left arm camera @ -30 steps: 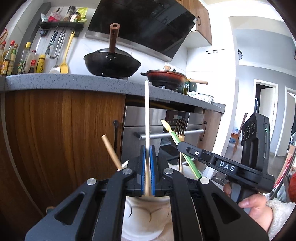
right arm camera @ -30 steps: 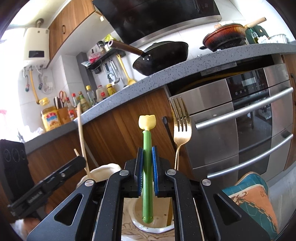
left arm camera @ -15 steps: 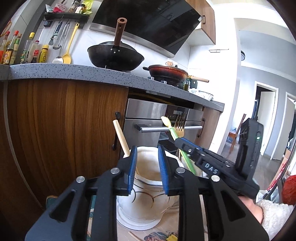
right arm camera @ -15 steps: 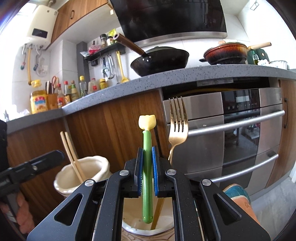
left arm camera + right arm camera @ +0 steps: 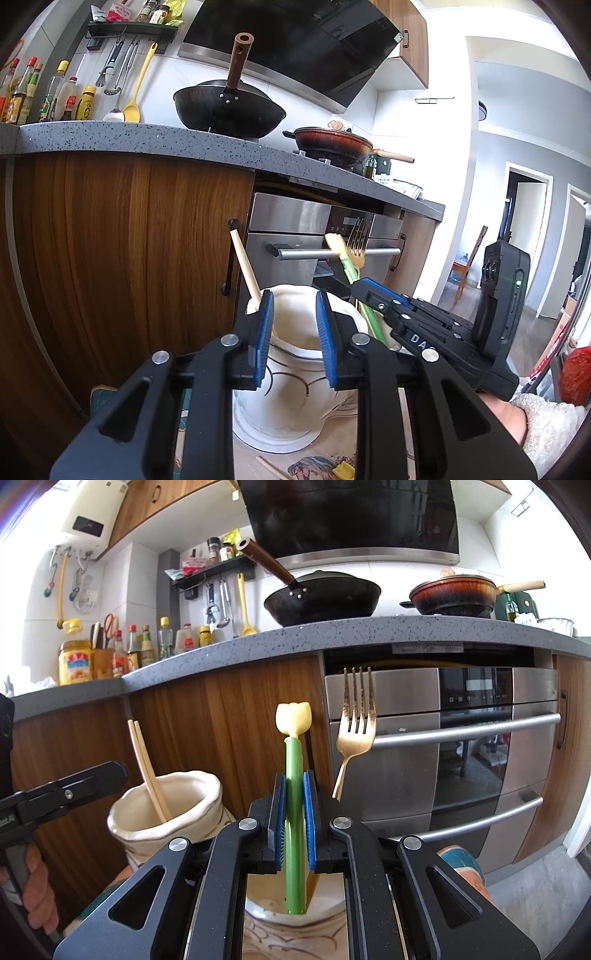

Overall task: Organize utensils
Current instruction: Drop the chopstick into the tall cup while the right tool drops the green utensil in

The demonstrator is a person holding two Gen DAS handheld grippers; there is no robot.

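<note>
Right gripper clamped on green utensil, tip already inside the near holder next to gold fork. Left gripper apart, empty, at left holder with chopsticks. Lower straight, release only once seated; avoid knocking fork.

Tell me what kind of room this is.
A home kitchen, by all signs: a black wok on a grey stone counter, a steel built-in oven beneath it, and sauce bottles along the tiled wall.
</note>
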